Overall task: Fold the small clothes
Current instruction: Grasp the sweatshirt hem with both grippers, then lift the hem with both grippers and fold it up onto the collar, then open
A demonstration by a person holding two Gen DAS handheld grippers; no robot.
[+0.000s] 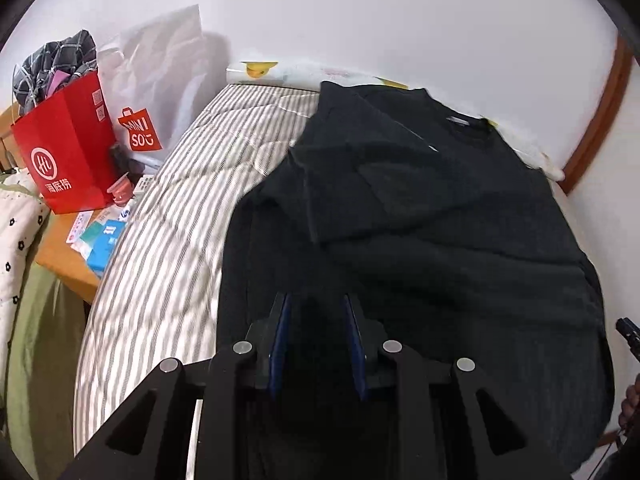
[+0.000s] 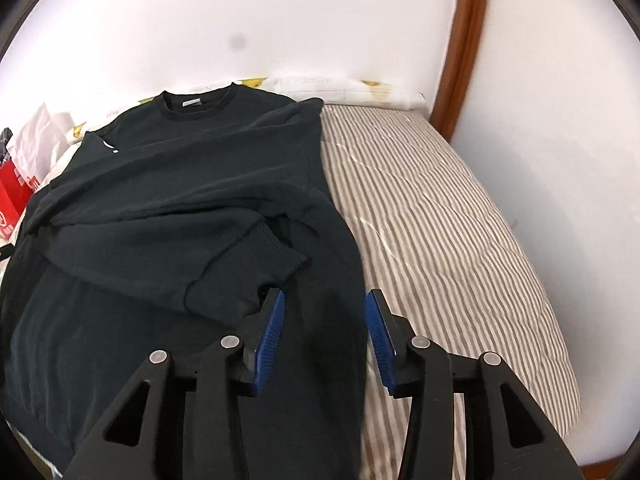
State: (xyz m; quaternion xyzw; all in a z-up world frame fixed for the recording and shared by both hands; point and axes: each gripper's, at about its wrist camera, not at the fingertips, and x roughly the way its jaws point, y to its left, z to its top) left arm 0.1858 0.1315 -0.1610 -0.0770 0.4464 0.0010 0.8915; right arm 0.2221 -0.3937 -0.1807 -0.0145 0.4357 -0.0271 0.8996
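Note:
A black long-sleeved sweatshirt (image 1: pixel 440 208) lies on a striped bed cover (image 1: pixel 168 248), collar toward the wall, both sleeves folded in over the chest. It also shows in the right wrist view (image 2: pixel 168 184), its ribbed cuff (image 2: pixel 276 252) lying near the right side. My left gripper (image 1: pixel 318 300) is open, just above the sweatshirt's lower left part. My right gripper (image 2: pixel 326 296) is open wide, straddling the sweatshirt's lower right edge, empty.
A wooden side table (image 1: pixel 68 248) left of the bed holds a red paper bag (image 1: pixel 64 152), a white Miniso bag (image 1: pixel 156 80) and small boxes. White wall lies behind the bed; a brown wooden frame (image 2: pixel 464 40) runs up it. Bare striped bed cover (image 2: pixel 460 232) lies right of the sweatshirt.

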